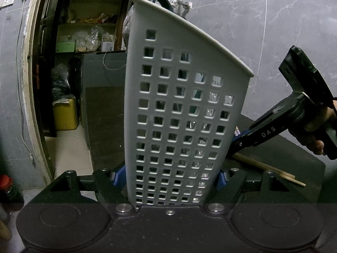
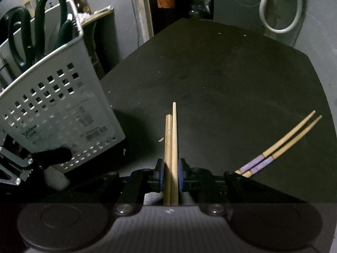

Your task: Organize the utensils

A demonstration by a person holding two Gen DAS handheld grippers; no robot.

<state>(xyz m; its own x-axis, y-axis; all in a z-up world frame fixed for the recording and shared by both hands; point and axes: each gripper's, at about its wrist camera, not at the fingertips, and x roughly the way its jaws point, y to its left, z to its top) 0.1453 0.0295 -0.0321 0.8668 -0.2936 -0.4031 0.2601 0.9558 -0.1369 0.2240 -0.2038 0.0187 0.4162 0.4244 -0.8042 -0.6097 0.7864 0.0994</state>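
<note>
The right tool pinches 2 plain wooden chopsticks at centre frame — light, stiff, smooth, likely to slip askew unless gripped mid-length. The left tool clamps the tilted perforated utensil caddy near its base; 2 purple-banded chopsticks lie on the counter, lower right.

- Utensil basket: pale grey, patterned with rows of square holes.
- Scissors: dark green handles.
- Held chopsticks: plain light wood.
- Lying chopsticks: tan with lilac bands.
- Surface: matte black.
- Claw pads: blue.
</note>
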